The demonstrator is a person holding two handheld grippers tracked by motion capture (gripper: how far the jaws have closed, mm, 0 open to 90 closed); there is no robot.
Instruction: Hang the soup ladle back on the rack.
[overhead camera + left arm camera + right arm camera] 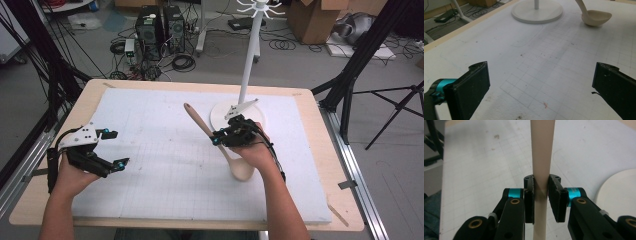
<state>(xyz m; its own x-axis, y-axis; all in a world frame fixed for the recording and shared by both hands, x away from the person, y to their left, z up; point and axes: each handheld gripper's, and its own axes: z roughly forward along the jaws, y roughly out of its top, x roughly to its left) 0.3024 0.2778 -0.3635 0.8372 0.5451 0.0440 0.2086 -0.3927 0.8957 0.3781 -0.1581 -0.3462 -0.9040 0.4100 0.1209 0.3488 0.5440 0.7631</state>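
The right gripper (220, 138) is pinching the handle of a pale wooden ladle (220, 142), its jaws pressing on both sides of the shaft; in the right gripper view the ladle (541, 157) is running straight up between them. The ladle is lying slanted over the middle of the white gridded mat (150, 150) covering the worktop (330, 165), its bowl resting on the mat near the person's right hand (255, 150) and its handle end pointing away to the left. Just behind that gripper, the round base of a white hanging stand (248, 65) is sitting on the mat, close to the ladle's path; its pole is rising to a ring of hooks at the top. The left gripper (114, 148) is hovering well apart at the mat's left side, jaws spread wide with nothing between them. In the left gripper view the stand base (537, 12) and the ladle bowl (596, 18) are lying far ahead, near each other.
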